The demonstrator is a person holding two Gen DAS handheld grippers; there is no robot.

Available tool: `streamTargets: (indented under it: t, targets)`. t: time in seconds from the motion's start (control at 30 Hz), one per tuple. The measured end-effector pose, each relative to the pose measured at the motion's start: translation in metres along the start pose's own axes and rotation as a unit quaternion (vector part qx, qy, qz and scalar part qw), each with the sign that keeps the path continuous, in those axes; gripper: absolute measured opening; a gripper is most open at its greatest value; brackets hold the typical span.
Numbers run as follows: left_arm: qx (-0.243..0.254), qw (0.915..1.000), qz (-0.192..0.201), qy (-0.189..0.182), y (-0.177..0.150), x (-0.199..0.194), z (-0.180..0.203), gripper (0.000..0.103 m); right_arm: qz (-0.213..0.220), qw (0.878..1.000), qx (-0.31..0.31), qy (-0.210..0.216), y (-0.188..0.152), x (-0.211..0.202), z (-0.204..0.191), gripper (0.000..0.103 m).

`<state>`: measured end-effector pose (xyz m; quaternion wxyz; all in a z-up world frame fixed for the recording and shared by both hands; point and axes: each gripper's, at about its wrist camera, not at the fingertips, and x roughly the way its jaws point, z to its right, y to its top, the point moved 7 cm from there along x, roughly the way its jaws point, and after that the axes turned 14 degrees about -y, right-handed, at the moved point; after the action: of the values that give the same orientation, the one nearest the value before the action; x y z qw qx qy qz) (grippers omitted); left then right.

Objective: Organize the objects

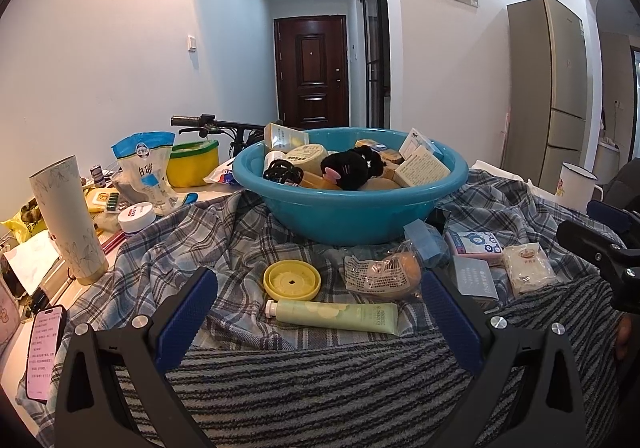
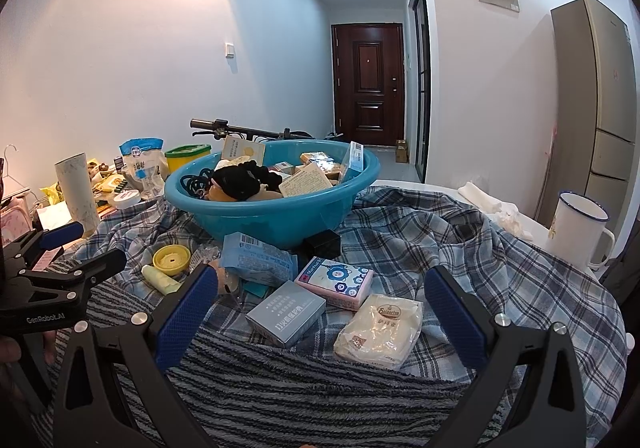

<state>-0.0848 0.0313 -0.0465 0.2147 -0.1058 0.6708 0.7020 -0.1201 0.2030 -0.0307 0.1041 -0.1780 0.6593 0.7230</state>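
Now, with both the left gripper (image 1: 318, 312) and right gripper (image 2: 320, 306) spread wide and empty, the left should straddle the green tube (image 1: 334, 314) across its width before lifting it to the blue basin (image 1: 348, 213)

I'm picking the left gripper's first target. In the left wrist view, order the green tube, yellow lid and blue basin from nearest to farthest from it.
1. Green tube: lying crosswise just ahead of the open left gripper.
2. Yellow lid: behind the tube, slightly left.
3. Blue basin: farthest, centre, full of items.
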Motion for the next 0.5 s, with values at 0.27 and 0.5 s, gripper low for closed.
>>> streamTargets:
  t: [0.27, 0.5]
  targets:
    - [0.000, 1.0000, 0.000, 0.001, -0.0001, 0.0001, 0.0002, 0.103, 0.002, 1.000, 0.000, -0.002, 0.0008, -0.0017, 0.0016, 0.103]
    - [0.005, 1.0000, 0.006, 0.006, 0.0010, -0.0024, -0.0001, 0.103, 0.003, 1.000, 0.000, -0.003, 0.0012, -0.0023, 0.0020, 0.103]
